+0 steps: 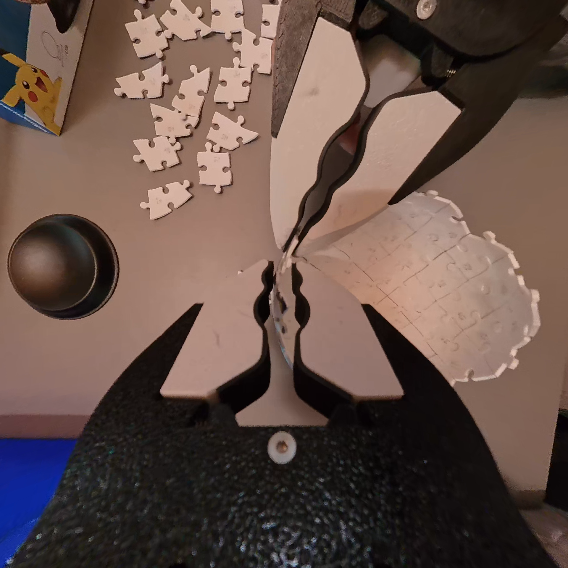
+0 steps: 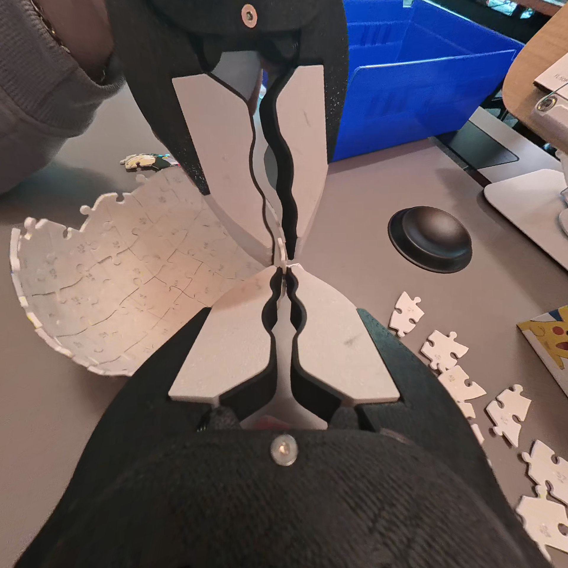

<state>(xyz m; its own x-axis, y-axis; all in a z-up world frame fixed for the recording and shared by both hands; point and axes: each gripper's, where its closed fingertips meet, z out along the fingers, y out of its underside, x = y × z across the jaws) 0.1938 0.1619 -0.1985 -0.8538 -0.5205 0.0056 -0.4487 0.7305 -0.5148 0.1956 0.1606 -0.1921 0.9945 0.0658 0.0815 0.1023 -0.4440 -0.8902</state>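
Note:
A partly built white curved puzzle shell [image 1: 445, 292] lies tilted on the grey table; it also shows in the right wrist view [image 2: 107, 276]. My left gripper [image 1: 282, 270] is shut on the shell's rim, which runs edge-on between its fingers. My right gripper [image 2: 284, 272] is shut on a small white puzzle piece [image 2: 282, 255] and meets the left gripper tip to tip at that rim. The right gripper [image 1: 292, 246] comes in from the top of the left wrist view, and the left gripper [image 2: 281, 249] from the top of the right wrist view.
Several loose white pieces [image 1: 184, 101] lie face down on the table [image 1: 184, 276], also in the right wrist view [image 2: 445, 347]. A black round stand [image 1: 61, 267] sits nearby. A puzzle box [image 1: 33, 76], a blue bin [image 2: 415, 92] and a grey sleeve [image 2: 37, 76] border the area. The grippers are tip to tip, or close to it.

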